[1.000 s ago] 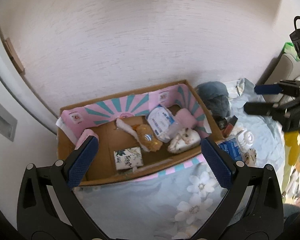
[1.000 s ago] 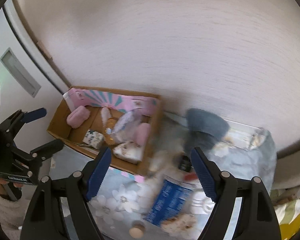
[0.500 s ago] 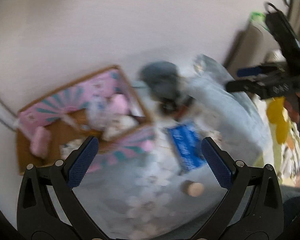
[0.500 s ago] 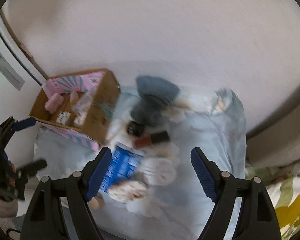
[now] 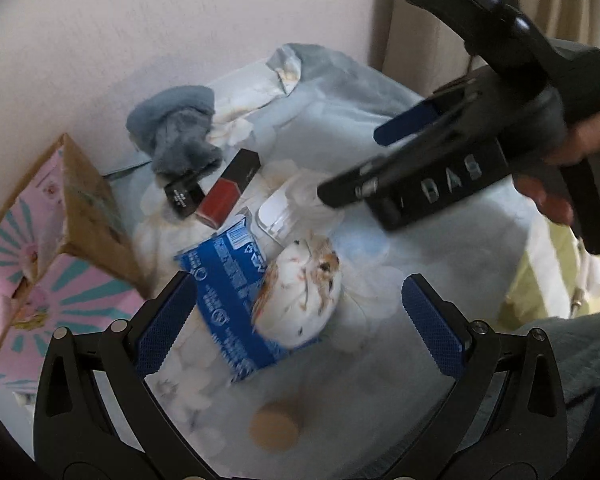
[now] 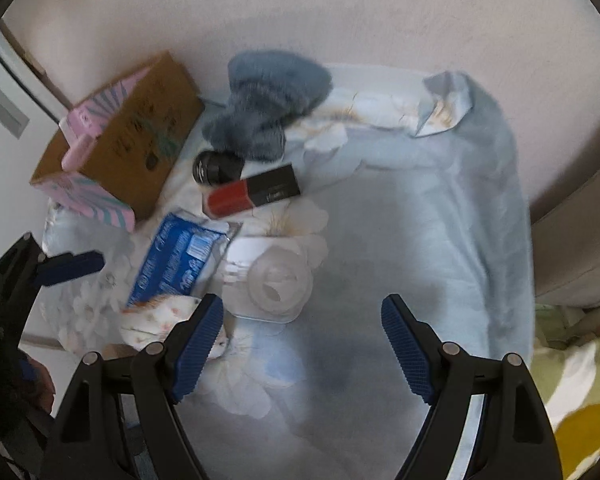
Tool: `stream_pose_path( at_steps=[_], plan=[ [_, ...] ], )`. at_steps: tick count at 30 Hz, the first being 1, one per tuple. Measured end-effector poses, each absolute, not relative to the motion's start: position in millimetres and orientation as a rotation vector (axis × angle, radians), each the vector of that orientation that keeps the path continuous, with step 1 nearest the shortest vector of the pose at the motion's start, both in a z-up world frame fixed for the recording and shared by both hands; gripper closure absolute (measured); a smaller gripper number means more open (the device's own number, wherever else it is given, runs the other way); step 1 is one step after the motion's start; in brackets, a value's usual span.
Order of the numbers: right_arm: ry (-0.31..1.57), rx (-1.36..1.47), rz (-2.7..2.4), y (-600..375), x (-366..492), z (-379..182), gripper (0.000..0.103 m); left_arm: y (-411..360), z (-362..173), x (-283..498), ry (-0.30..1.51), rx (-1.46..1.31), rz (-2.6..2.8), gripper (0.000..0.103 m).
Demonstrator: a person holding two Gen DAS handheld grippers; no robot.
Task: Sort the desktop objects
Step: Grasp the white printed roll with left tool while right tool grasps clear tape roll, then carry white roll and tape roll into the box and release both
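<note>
My left gripper (image 5: pixel 300 326) is open and empty, just above a white plush toy with orange patches (image 5: pixel 300 296) lying on a blue packet (image 5: pixel 228 280). My right gripper (image 6: pixel 302 340) is open and empty above a clear round container (image 6: pixel 278 280); in the left wrist view it (image 5: pixel 360 164) hovers over that container (image 5: pixel 284 212). A red-and-black box (image 6: pixel 254 192), a small black jar (image 6: pixel 216 168) and a grey fluffy cloth (image 6: pixel 268 100) lie behind. A pink-lined cardboard box (image 5: pixel 56 248) stands at the left.
A light blue flowered cloth (image 6: pixel 420 220) covers the table against a pale wall. A round tan lid (image 5: pixel 274 426) lies near the front edge. The cardboard box also shows in the right wrist view (image 6: pixel 132 136). A yellow-green bedspread (image 6: pixel 572 392) lies at the right.
Both grippers have swung right from the cardboard box to the loose objects and lowered toward them. The right gripper now hangs close in front of the left camera. Both stay open.
</note>
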State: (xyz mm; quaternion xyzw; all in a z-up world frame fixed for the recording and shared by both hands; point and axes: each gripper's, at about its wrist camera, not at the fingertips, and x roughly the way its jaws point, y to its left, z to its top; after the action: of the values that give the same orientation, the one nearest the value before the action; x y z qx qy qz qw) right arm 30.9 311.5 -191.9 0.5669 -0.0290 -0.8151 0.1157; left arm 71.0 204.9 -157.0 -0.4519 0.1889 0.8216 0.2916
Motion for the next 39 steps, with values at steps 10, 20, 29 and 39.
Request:
stream_pose_path(
  at_steps=[10,20,29,39],
  plan=[
    [0.003,1.627,-2.305,298,19,-216,0.040,204,-185,52,0.447,-1.259,2.211,0.018],
    [0.082,1.564,-2.319,292,25,-210,0.064,204,-187,53,0.443,-1.262,2.180,0.070],
    [0.063,1.573,-2.348,293,31,-171,0.064,195,-137,52,0.403,-1.225,2.183,0.071],
    [0.073,1.544,-2.415,278,25,-113,0.064,164,-73,32,0.389,-1.178,2.252,0.071]
  ],
)
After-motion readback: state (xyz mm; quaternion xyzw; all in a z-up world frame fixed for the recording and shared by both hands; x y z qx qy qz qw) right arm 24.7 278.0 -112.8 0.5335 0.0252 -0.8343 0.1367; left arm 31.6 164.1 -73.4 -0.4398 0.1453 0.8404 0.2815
